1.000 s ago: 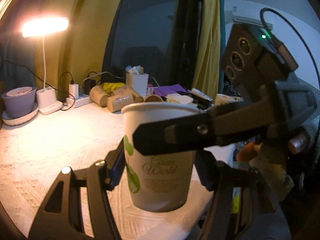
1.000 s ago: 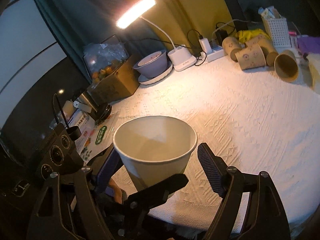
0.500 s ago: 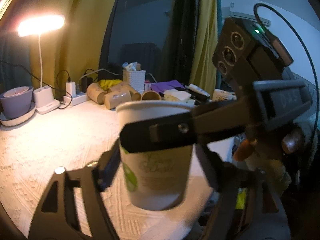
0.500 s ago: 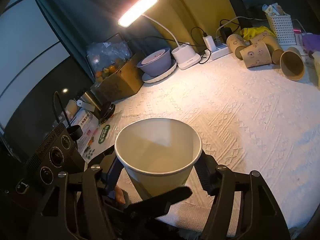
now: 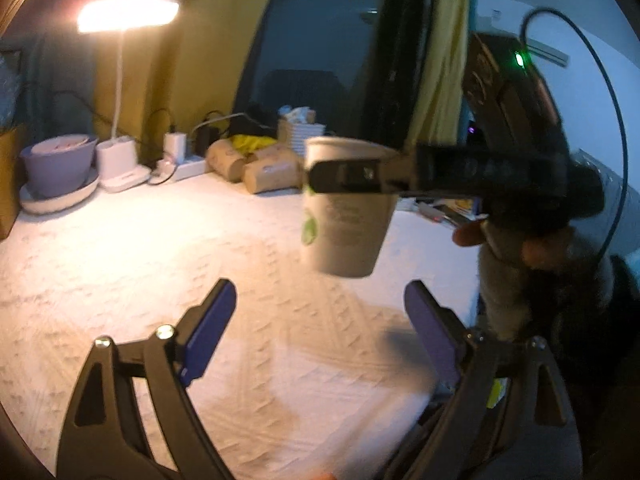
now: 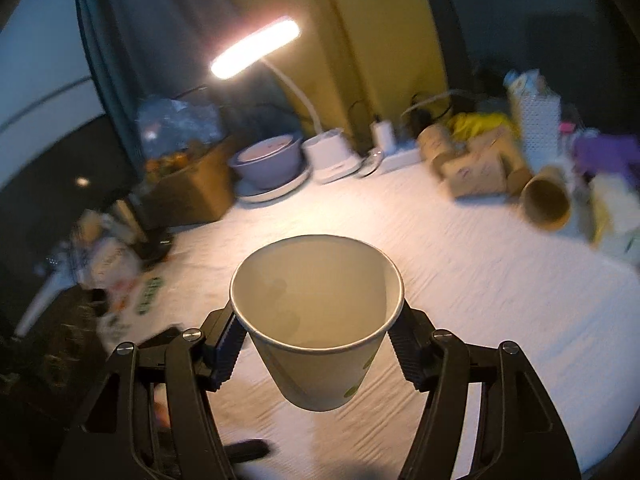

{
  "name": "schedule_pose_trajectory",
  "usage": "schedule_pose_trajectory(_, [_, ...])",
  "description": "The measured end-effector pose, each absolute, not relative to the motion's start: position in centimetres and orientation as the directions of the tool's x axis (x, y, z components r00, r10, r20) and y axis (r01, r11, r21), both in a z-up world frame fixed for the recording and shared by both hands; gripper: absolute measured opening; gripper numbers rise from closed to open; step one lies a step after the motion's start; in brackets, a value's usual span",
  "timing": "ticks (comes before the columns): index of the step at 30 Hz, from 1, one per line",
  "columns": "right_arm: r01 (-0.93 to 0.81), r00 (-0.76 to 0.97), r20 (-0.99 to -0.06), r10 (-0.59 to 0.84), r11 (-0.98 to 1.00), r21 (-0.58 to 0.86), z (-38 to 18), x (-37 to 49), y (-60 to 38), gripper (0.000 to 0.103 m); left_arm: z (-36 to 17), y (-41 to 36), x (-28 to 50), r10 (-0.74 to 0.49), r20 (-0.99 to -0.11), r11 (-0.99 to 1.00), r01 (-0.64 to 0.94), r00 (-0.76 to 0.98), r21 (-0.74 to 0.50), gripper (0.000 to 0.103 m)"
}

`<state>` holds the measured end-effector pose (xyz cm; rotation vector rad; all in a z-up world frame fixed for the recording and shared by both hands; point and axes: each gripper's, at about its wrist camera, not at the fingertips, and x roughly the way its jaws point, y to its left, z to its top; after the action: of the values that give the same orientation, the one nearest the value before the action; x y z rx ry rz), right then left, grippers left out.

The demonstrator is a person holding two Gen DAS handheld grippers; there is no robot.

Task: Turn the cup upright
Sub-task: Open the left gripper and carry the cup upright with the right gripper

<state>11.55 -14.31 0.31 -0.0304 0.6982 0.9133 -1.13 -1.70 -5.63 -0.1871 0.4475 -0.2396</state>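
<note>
A white paper cup (image 6: 318,320) with green print is held upright, mouth up, above the white tablecloth (image 6: 460,272). My right gripper (image 6: 316,348) is shut on the cup, its jaws pressing both sides just under the rim. In the left wrist view the cup (image 5: 344,220) hangs in the air with one right finger (image 5: 352,176) across its upper part. My left gripper (image 5: 320,312) is open and empty, below and nearer than the cup, not touching it.
Several brown paper cups (image 5: 256,168) lie on their sides at the back, by a white basket (image 6: 536,120). A lit desk lamp (image 5: 124,16), a purple bowl (image 5: 56,164) on a plate and a power strip (image 5: 180,160) stand at the back left. A cardboard box (image 6: 188,188) is at the left edge.
My left gripper has opened, let go of the cup and drawn back. My right gripper has closed on the cup and now carries it alone, farther from the left gripper.
</note>
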Motion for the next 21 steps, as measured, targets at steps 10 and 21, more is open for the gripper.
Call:
schedule_pose_trajectory(10, [-0.724,0.529,-0.605,0.596,0.688,0.045,-3.6,12.8,-11.1,0.068,-6.5,2.3,-0.5,-0.219,-0.442,0.940,0.066,0.870,-0.335,0.087])
schedule_pose_trajectory(21, [-0.700,0.540,-0.614,0.576,0.712,0.053,-4.7,13.4,-11.9,0.068,-6.7,3.2,-0.2,-0.156,-0.485,0.944,-0.014,0.860,-0.328,0.087])
